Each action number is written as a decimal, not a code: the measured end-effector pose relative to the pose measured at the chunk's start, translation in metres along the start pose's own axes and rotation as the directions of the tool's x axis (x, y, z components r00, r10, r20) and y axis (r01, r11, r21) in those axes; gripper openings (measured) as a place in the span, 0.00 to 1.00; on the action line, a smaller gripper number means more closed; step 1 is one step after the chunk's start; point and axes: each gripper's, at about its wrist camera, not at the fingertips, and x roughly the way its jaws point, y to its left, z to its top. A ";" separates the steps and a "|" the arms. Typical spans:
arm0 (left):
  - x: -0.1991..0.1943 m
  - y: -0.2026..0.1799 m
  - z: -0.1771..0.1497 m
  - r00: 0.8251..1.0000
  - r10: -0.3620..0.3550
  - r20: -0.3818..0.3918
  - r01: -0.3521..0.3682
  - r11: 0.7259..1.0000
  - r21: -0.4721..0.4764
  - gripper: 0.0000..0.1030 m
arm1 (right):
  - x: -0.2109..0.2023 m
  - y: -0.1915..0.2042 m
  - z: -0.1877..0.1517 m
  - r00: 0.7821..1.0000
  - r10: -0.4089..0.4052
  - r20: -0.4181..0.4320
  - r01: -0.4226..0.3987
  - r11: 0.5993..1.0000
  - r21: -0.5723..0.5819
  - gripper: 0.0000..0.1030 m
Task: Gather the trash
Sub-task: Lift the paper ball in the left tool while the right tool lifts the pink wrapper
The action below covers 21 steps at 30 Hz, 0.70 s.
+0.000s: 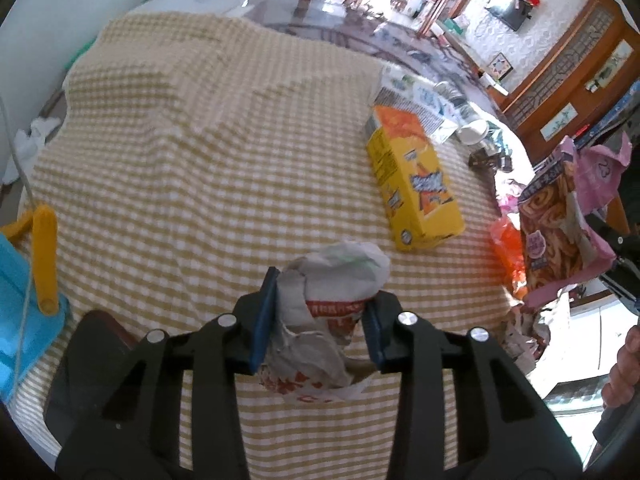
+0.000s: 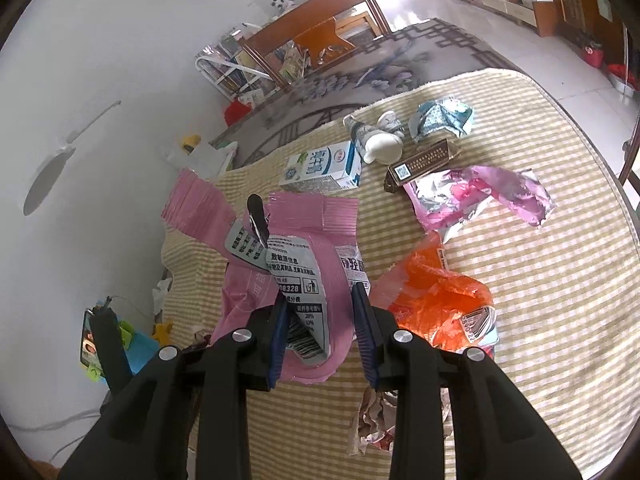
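We have the left tongs [image 1: 318, 322] clamped on a crumpled paper wrapper [image 1: 332, 304], white and grey with red print, low in the centre of the left wrist view, and the right tongs [image 2: 322, 332] clamped on a pink snack bag [image 2: 280, 264] at centre-bottom of the right wrist view. To do this well, we judge we should keep both grips firm, lift clear of the checked counter [image 1: 180, 152] and carry each piece without snagging its neighbours. Beyond lie an orange wrapper [image 2: 436, 300], a yellow carton [image 1: 412, 184], a milk carton [image 2: 320, 168] and further scraps.
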 end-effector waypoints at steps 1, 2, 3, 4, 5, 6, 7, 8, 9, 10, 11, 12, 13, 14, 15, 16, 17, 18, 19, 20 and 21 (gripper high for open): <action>-0.002 -0.003 0.001 1.000 0.001 0.004 -0.001 1.000 0.007 0.36 | -0.001 0.001 0.000 1.000 0.000 0.003 0.000 1.000 -0.004 0.29; -0.003 -0.005 0.003 1.000 -0.002 0.008 0.001 1.000 0.012 0.36 | -0.002 0.001 0.000 1.000 0.001 0.004 -0.001 1.000 -0.005 0.29; -0.004 -0.008 0.004 1.000 -0.008 0.011 0.008 1.000 0.015 0.36 | -0.003 0.000 -0.001 1.000 0.003 0.007 -0.003 1.000 -0.004 0.29; -0.005 -0.011 0.005 1.000 -0.015 0.013 0.014 1.000 0.018 0.36 | -0.004 -0.001 -0.001 1.000 0.005 0.009 -0.005 1.000 -0.001 0.29; -0.006 -0.015 0.007 1.000 -0.023 0.014 0.023 1.000 0.020 0.36 | -0.005 -0.002 -0.002 1.000 0.005 0.013 -0.005 1.000 0.002 0.29; -0.007 -0.021 0.011 0.999 -0.042 0.018 0.042 0.999 0.024 0.36 | -0.007 -0.003 -0.002 1.000 0.004 0.016 -0.004 1.000 0.004 0.29; -0.009 -0.029 0.014 0.998 -0.061 0.026 0.060 0.998 0.036 0.36 | -0.008 -0.004 -0.001 1.000 0.002 0.022 -0.002 1.000 0.005 0.29; -0.012 -0.038 0.018 0.997 -0.073 0.039 0.071 0.996 0.056 0.36 | -0.010 -0.004 -0.001 1.000 -0.001 0.027 0.001 1.000 0.005 0.29; -0.015 -0.045 0.020 0.995 -0.082 0.050 0.079 0.994 0.073 0.36 | -0.013 -0.005 -0.001 0.999 -0.005 0.035 0.005 1.000 0.005 0.29; -0.018 -0.054 0.024 0.994 -0.095 0.062 0.089 0.992 0.093 0.36 | -0.016 -0.006 0.000 0.999 -0.011 0.045 0.011 1.000 0.002 0.29; -0.020 -0.060 0.026 0.992 -0.104 0.071 0.096 0.990 0.106 0.36 | -0.019 -0.007 -0.001 0.998 -0.017 0.053 0.017 1.000 0.000 0.29; -0.023 -0.068 0.029 0.990 -0.114 0.082 0.104 0.987 0.124 0.36 | -0.022 -0.008 -0.001 0.998 -0.026 0.063 0.026 1.000 -0.005 0.29; -0.024 -0.076 0.032 0.988 -0.123 0.089 0.110 0.985 0.136 0.36 | -0.026 -0.009 -0.001 0.997 -0.035 0.072 0.036 0.999 -0.008 0.29; -0.025 -0.082 0.034 0.987 -0.130 0.094 0.116 0.983 0.143 0.36 | -0.029 -0.010 -0.001 0.996 -0.043 0.081 0.044 0.999 -0.011 0.29; -0.026 -0.089 0.036 0.985 -0.142 0.096 0.127 0.981 0.149 0.36 | -0.033 -0.012 -0.001 0.995 -0.052 0.090 0.054 0.999 -0.011 0.29; -0.026 -0.093 0.038 0.984 -0.151 0.096 0.135 0.979 0.152 0.36 | -0.037 -0.015 -0.002 0.993 -0.062 0.100 0.064 0.998 -0.009 0.29; -0.026 -0.098 0.038 0.983 -0.158 0.097 0.142 0.977 0.157 0.36 | -0.039 -0.017 -0.002 0.992 -0.067 0.105 0.068 0.998 -0.006 0.29; -0.027 -0.104 0.038 0.981 -0.165 0.097 0.148 0.975 0.167 0.36 | -0.043 -0.020 -0.002 0.991 -0.074 0.112 0.075 0.997 0.000 0.29; -0.027 -0.110 0.038 0.981 -0.170 0.096 0.151 0.972 0.179 0.36 | -0.046 -0.024 -0.002 0.990 -0.082 0.119 0.082 0.997 0.005 0.29; -0.027 -0.114 0.037 0.980 -0.172 0.095 0.152 0.970 0.188 0.36 | -0.048 -0.027 -0.002 0.988 -0.087 0.124 0.087 0.996 0.010 0.29; -0.027 -0.119 0.037 0.980 -0.175 0.094 0.154 0.968 0.200 0.36 | -0.052 -0.030 -0.002 0.987 -0.095 0.131 0.093 0.996 0.016 0.29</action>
